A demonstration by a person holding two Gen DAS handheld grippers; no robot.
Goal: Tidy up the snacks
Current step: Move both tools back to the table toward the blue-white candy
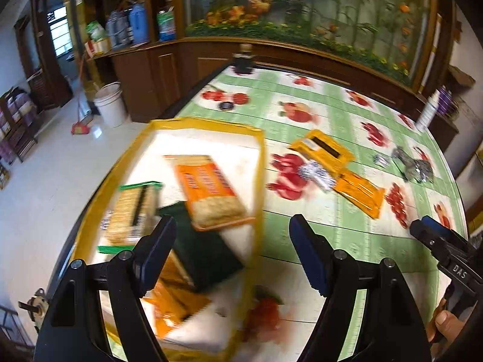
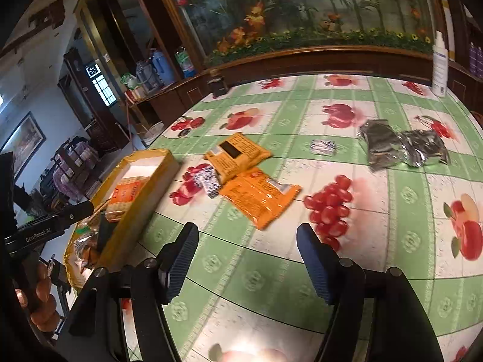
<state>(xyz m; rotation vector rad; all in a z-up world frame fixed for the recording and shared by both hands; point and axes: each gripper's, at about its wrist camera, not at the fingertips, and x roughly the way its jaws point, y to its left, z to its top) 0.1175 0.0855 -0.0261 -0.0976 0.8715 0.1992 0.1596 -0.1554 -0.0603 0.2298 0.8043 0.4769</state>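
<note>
A yellow-rimmed box [image 1: 259,163] at the table's left edge holds an orange cracker pack [image 1: 208,190], a green-edged cracker pack [image 1: 132,211], a dark green pack [image 1: 202,247] and an orange bag [image 1: 172,304]. The box also shows in the right wrist view [image 2: 145,199]. My left gripper [image 1: 232,238] is open and empty above the box. My right gripper [image 2: 247,241] is open and empty over the tablecloth. Loose on the table lie two orange packs [image 2: 238,154] [image 2: 259,196], a silver-blue pack [image 2: 208,181], a small wrapped pack [image 2: 323,146] and silver foil bags [image 2: 401,144].
The table has a green fruit-print cloth [image 2: 271,271]. A white bottle [image 2: 439,63] stands at the far right edge and a dark jar [image 2: 217,86] at the far left corner. A small dark lid [image 1: 226,105] lies on the cloth. A wooden cabinet runs behind.
</note>
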